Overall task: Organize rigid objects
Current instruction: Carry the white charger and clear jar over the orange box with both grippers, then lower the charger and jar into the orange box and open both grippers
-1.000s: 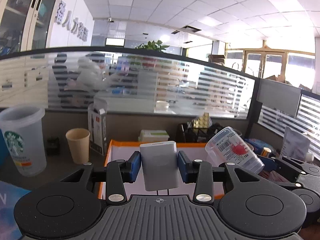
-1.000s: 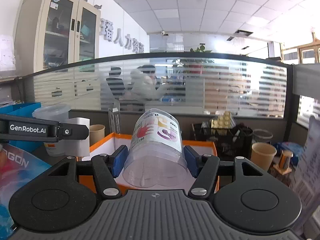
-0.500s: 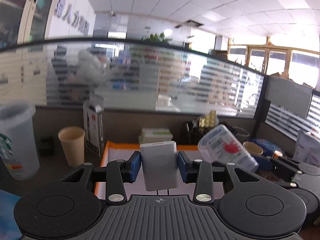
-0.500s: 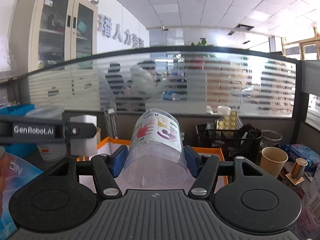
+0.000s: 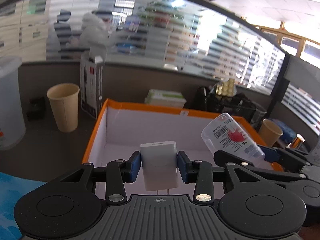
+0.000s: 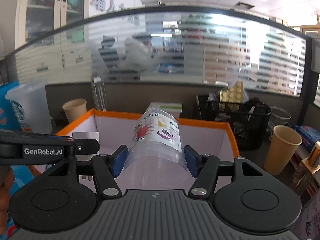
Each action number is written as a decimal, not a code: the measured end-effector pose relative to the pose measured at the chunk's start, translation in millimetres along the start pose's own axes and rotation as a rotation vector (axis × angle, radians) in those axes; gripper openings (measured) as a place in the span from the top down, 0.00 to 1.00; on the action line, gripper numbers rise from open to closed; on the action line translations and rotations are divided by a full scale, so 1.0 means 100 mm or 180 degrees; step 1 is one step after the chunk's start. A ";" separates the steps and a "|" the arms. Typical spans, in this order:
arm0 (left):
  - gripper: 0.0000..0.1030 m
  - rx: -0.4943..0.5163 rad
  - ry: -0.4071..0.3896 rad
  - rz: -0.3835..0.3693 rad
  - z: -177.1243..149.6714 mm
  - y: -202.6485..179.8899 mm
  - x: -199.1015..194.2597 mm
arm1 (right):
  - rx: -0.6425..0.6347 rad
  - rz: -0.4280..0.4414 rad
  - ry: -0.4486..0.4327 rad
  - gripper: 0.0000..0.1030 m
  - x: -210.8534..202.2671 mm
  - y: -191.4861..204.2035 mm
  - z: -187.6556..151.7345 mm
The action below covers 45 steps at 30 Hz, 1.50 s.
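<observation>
Now both grippers are over the near edge of the orange-rimmed box (image 5: 112,108), each with something clamped. The left gripper (image 5: 159,165) has its blue pads pressed against the two sides of a white charger (image 5: 159,165), held upright with its metal prongs pointing back toward the gripper body. The right gripper (image 6: 156,161) squeezes a clear plastic jar (image 6: 158,146) with a red and purple printed label; the jar leans away, its label end toward the box's far wall. From the left camera that same jar (image 5: 230,138) shows off to the right, tilted, hanging above the box's right rim. From the right camera the charger (image 6: 86,135) peeks out at the left, just past the other gripper's arm, above the box's left side.

The box's white floor lies bare beneath them. A paper cup (image 5: 63,107) stands outside the left wall, with a tall dark carton (image 5: 91,88) behind it. A black mesh basket (image 6: 234,118) sits beyond the far right corner, and a second paper cup (image 6: 282,150) stands nearer on the right.
</observation>
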<state>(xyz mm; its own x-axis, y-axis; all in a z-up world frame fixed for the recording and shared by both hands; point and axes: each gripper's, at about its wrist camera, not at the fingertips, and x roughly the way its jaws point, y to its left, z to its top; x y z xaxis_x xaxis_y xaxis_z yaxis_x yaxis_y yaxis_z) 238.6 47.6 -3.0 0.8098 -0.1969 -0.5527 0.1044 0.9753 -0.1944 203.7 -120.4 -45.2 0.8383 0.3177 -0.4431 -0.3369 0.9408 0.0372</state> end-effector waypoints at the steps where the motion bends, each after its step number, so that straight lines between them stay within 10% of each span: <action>1: 0.64 -0.0004 0.0032 0.0003 0.00 0.00 0.03 | 0.0011 0.0011 0.0045 0.43 0.04 -0.01 0.01; 45: 0.65 0.0380 0.0680 0.0079 -0.09 -0.16 0.50 | -0.0264 0.0093 0.1643 0.43 0.67 -0.18 0.07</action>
<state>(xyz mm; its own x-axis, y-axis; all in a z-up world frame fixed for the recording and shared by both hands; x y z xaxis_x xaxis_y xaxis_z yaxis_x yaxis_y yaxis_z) 272.2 21.4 -35.4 0.6737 -0.1770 -0.7174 0.1639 0.9825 -0.0885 268.9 -114.9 -69.6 0.5147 0.2245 -0.8275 -0.4073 0.9133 -0.0056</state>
